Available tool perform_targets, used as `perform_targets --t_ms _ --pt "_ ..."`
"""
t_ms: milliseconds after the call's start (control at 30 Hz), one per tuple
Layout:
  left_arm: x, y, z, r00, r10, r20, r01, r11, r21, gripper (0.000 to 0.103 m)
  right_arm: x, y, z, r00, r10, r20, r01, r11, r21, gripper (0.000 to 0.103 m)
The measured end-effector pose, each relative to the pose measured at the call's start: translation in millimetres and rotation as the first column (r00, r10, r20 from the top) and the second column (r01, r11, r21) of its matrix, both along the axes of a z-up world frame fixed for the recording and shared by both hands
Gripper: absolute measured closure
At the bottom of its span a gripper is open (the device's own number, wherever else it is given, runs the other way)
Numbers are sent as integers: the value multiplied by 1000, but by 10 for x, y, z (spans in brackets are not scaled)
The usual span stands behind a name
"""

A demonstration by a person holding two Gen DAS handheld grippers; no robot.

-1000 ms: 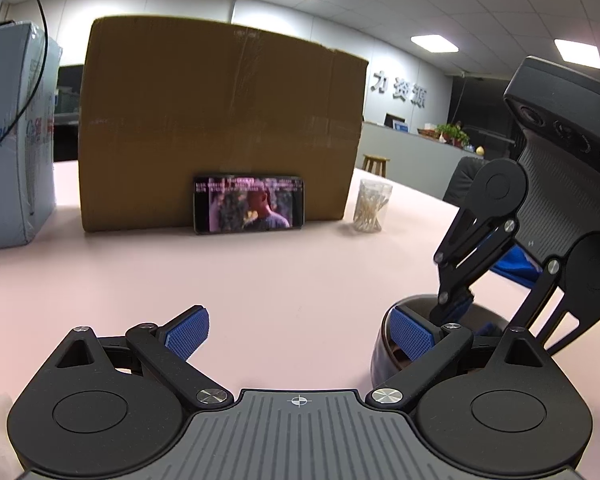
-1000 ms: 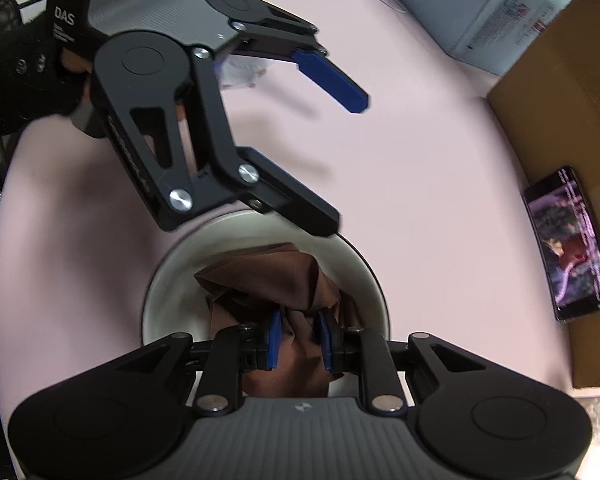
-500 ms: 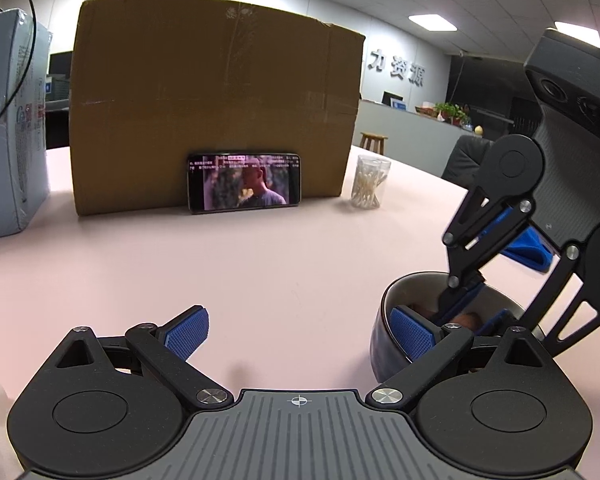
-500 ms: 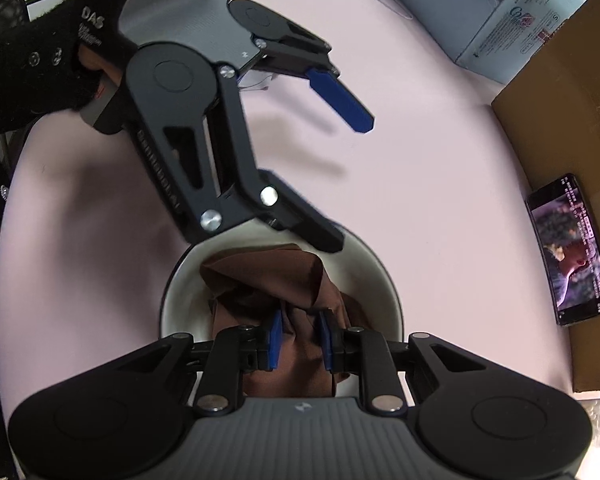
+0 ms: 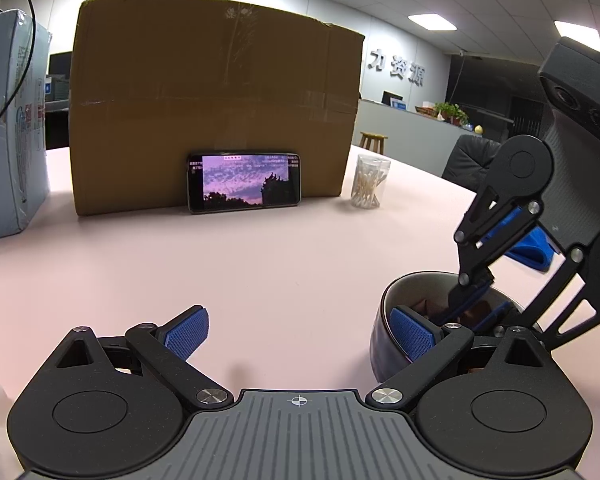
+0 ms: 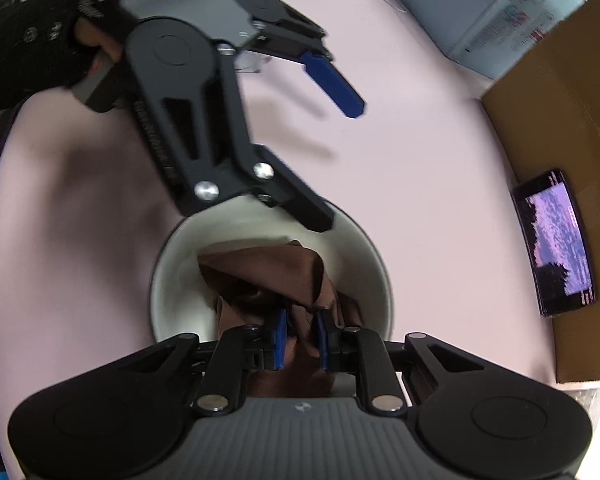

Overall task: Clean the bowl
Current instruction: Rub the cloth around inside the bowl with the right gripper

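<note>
Black gripper (image 5: 300, 334) linkages, blue ribbed pads (image 5: 188, 334), silver screws.

Pale pink counter (image 5: 284, 264), brown and blue things on it, black tools.

The bowl (image 6: 364, 248) is dark grey outside and creamy white inside, and the cloth (image 6: 284, 272) in it is plain chocolate brown. The left gripper (image 5: 300, 330) and the right gripper (image 6: 302, 332) are both black with silver screw heads, a ribbed grey body and bright blue pads with a fine dotted texture. The cardboard box (image 5: 216, 108) is tan with glossy clear tape bands. The phone (image 5: 244, 182) has a black frame and a purple-pink sky with dark silhouettes on screen. The carton (image 5: 12, 128) is light blue-white with small print, and the clear jar (image 5: 367, 182) holds off-white swabs.
</note>
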State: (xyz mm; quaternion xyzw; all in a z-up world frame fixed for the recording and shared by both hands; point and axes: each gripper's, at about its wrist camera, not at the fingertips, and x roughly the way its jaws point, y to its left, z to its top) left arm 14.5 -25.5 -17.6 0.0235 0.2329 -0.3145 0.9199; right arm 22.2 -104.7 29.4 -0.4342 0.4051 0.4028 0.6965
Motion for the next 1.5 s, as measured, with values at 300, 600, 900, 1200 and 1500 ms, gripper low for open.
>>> perform_targets --t_ms 300,600,900,1200,1500 --pt "41 5 1 1000 -5 -4 5 1000 2 4 -11 -17 66 999 21 35 -21 1000 13 79" --pt "88 14 -13 1000 -5 -5 5 1000 2 4 -32 26 201 998 61 22 -62 996 63 72" --pt "92 13 -17 1000 -2 -6 2 1000 3 4 215 195 54 1000 9 -18 -8 999 48 74" --pt "50 -6 -12 1000 -3 -2 3 1000 4 4 116 162 62 1000 -1 -14 0 1000 -27 86" --pt "40 -3 -15 1000 -4 -5 4 1000 2 4 41 226 211 1000 27 2 -27 1000 -8 78"
